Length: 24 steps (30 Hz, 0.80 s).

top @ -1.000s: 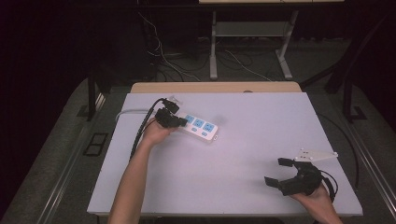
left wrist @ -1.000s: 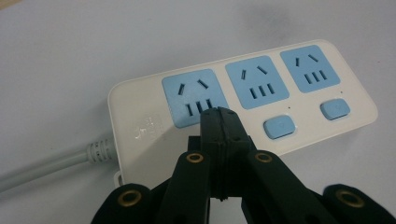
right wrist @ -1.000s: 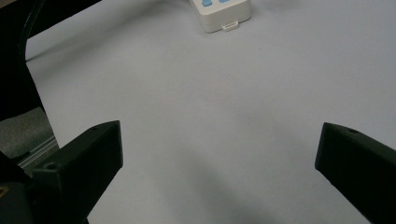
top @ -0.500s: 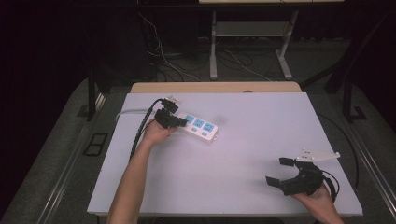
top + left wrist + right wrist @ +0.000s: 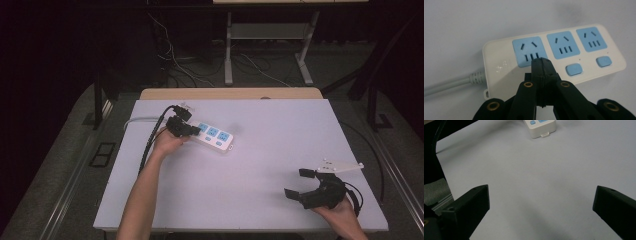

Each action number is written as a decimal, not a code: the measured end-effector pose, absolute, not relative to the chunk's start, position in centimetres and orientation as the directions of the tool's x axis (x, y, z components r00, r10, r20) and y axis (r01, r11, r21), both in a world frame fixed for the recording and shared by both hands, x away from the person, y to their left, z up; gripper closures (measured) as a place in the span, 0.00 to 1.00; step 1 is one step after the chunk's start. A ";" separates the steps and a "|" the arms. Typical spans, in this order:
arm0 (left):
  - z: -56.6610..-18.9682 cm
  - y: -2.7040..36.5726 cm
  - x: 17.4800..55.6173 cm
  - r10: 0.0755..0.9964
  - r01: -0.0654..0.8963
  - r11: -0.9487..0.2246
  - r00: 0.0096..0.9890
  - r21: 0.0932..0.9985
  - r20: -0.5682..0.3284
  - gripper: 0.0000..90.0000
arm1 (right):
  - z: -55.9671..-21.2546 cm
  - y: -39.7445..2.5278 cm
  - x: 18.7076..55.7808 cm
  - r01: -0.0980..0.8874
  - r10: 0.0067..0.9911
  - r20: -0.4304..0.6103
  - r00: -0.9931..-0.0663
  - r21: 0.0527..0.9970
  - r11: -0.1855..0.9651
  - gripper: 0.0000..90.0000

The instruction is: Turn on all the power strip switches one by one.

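Note:
A white power strip [image 5: 216, 136] with three blue sockets lies at the table's back left, its grey cord [image 5: 136, 120] running off to the left. My left gripper [image 5: 196, 130] is shut, with nothing between its jaws. In the left gripper view its closed tips [image 5: 542, 64] sit over the power strip [image 5: 564, 47] just below the first socket, hiding that spot; blue buttons show under the other two sockets. My right gripper [image 5: 298, 183] stands open near the front right corner, well apart from the strip. Its jaws [image 5: 541, 205] are spread wide over bare table, with the power strip's end [image 5: 541, 127] far ahead.
The pale table [image 5: 250, 170] has a wooden board [image 5: 230, 93] along its back edge. A black cable [image 5: 149, 142] trails from my left gripper toward the left edge. Dark floor with loose cables and a metal frame lies beyond the table.

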<state>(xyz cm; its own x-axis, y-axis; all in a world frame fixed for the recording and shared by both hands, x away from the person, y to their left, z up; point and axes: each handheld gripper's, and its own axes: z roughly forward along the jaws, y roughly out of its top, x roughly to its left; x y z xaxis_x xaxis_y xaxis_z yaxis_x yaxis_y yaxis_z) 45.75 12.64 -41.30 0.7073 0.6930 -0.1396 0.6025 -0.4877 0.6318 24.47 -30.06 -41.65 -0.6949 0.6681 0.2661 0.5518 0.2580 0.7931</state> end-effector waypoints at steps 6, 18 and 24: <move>-41.1 12.9 45.8 0.694 0.603 -0.468 0.703 0.646 -0.154 0.99 | -41.7 -30.1 24.5 0.552 0.670 0.265 -0.693 0.794 0.256 0.01; -39.6 12.7 44.9 0.662 0.565 -0.481 0.735 0.671 -0.144 0.99 | -41.7 -30.1 24.6 0.552 0.670 0.266 -0.693 0.794 0.255 0.01; -38.8 11.9 44.2 0.633 0.535 -0.515 0.764 0.670 -0.125 0.99 | -41.7 -30.1 24.6 0.552 0.670 0.266 -0.693 0.793 0.256 0.01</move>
